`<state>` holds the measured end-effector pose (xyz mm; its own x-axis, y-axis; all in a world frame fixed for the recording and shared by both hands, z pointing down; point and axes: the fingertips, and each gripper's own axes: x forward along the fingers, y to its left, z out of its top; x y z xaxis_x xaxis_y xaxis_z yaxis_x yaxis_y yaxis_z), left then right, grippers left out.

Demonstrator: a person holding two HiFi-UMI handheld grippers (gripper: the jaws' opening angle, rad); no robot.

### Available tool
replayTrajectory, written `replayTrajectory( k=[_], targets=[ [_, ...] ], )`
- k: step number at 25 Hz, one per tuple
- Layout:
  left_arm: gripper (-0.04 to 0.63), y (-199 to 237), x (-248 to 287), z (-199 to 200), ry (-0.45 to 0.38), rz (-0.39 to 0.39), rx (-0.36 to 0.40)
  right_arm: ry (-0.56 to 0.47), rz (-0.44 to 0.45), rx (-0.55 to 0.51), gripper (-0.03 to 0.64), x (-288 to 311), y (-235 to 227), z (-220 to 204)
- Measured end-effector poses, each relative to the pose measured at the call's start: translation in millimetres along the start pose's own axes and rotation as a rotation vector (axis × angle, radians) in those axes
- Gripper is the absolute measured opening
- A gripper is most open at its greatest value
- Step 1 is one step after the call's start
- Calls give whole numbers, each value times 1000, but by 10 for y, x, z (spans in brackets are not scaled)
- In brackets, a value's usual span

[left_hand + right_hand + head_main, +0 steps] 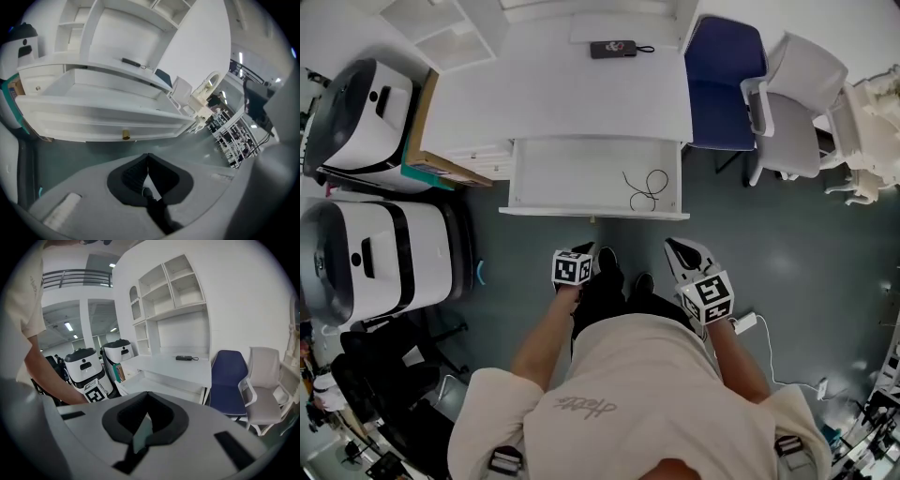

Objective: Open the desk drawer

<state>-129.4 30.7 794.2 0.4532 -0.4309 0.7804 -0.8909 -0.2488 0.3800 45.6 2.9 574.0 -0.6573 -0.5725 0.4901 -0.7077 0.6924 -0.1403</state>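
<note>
The white desk (572, 98) has its drawer (592, 213) pulled out towards me, with a thin black cable (647, 190) lying inside at the right. In the left gripper view the drawer front (84, 123) fills the middle, and its small brass knob (125, 135) sits apart from and beyond the jaws. My left gripper (587, 249) (148, 156) hangs over the floor in front of the drawer, shut on nothing. To its right, my right gripper (675, 246) (147, 393) is also shut and empty, pointing at the desk (180, 366).
A blue chair (724, 75) and a white chair (797, 108) stand right of the desk. Two white robot units (375, 253) (361, 117) crowd the left. A black device (612, 49) lies on the desk top. A white power strip (746, 322) lies on the floor at my right.
</note>
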Motion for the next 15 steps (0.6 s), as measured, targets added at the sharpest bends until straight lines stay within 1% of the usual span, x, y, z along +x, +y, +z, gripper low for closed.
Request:
replayTrajectory(
  k=[4, 8, 11, 15],
  targets=[
    [15, -445, -427, 178, -142, 22, 28, -31, 29, -8, 2, -298, -47, -84],
    [15, -834, -848, 345, -280, 60, 25, -46, 70, -33, 2, -555, -72, -180],
    [15, -1101, -1115, 465, -363, 80, 32, -62, 91, -51, 2, -708, -106, -211],
    [15, -1427, -1505, 666, -454, 102, 71, -86, 103, -34, 2, -879, -182, -200]
  ],
)
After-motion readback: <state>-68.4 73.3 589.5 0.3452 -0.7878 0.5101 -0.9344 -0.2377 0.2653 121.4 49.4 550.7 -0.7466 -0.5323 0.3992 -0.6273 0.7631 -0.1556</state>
